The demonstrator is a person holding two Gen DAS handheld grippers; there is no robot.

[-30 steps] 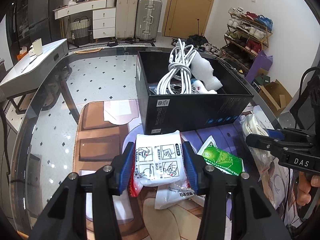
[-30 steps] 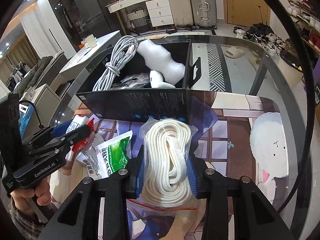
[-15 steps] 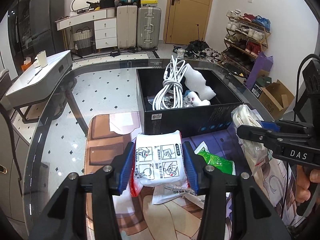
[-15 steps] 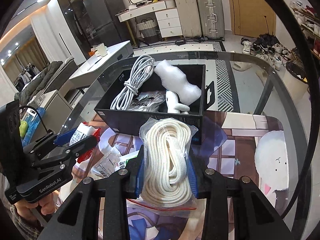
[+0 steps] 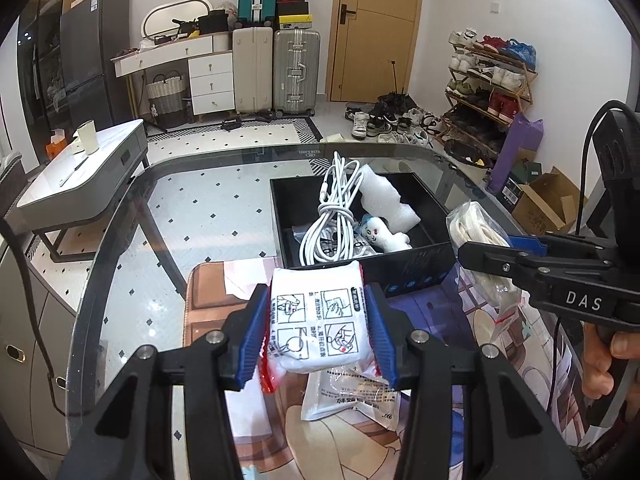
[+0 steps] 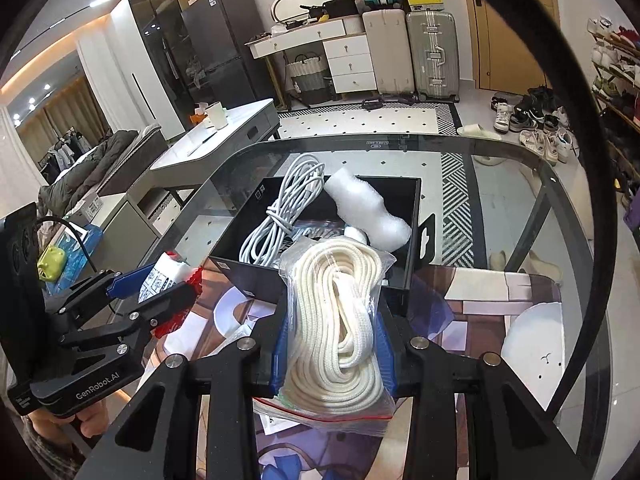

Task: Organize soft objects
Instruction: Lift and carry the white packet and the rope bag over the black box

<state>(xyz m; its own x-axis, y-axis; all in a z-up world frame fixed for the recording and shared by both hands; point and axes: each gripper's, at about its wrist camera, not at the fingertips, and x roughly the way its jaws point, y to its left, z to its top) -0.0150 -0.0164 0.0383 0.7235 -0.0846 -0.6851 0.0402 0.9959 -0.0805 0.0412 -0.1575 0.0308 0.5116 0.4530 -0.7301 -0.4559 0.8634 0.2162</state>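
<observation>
A person stands at a glass desk (image 5: 132, 240) with a gripper in each hand, partway through sorting soft things into a black box (image 5: 400, 276). Already inside the box lie a coiled white cable (image 5: 336, 216), a lump of white foam wrap (image 5: 384, 204) and a small white plush toy (image 5: 380, 236). The left gripper (image 5: 318, 330) has its fingers clamped on a white packet (image 5: 318, 320) printed with instruction drawings, held in the air short of the box. The right gripper (image 6: 332, 344) has its fingers clamped on a clear bag of cream rope (image 6: 336, 320), held at the near wall of the box. Still left on the patterned mat (image 5: 208, 320) is at least one more crinkly white packet (image 5: 348, 396) under the left gripper. My guess is that the job is roughly half done
</observation>
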